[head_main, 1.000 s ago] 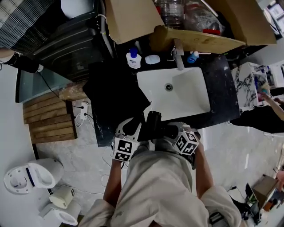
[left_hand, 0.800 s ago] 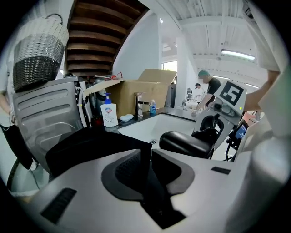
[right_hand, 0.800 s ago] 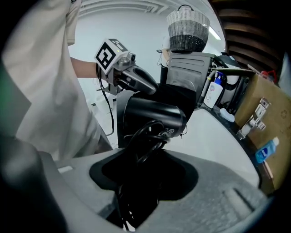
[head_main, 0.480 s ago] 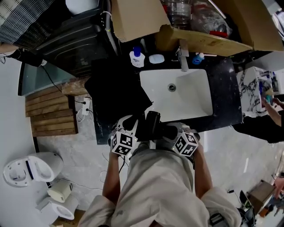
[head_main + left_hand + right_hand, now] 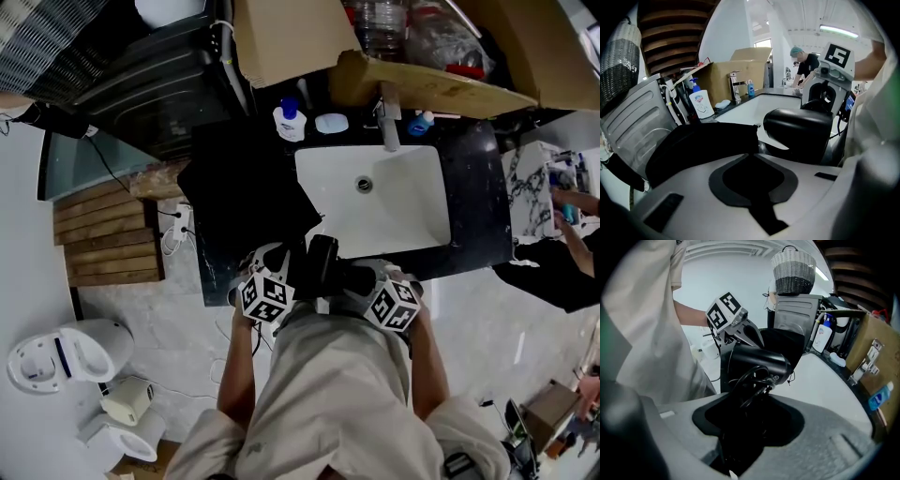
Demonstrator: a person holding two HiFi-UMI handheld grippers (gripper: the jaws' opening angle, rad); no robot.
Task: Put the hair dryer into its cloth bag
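Note:
The black hair dryer hangs over the counter's near edge with its cord coiled at the handle, and my right gripper is shut on it. In the right gripper view the hair dryer's body points away from me. The black cloth bag lies on the dark counter left of the sink. My left gripper is at the bag's near edge, its jaws closing. In the left gripper view the bag's fabric runs down between the nearly closed jaws, with the hair dryer just to its right.
A white sink with a tap lies right of the bag. A soap bottle and a soap dish stand at the back. Cardboard boxes overhang the counter. A dark appliance stands on the left, and the floor below holds cables.
My left gripper has moved a little toward the bag's near edge and rolled, so its marker cube shows a different face. The right gripper and hair dryer have stayed put.

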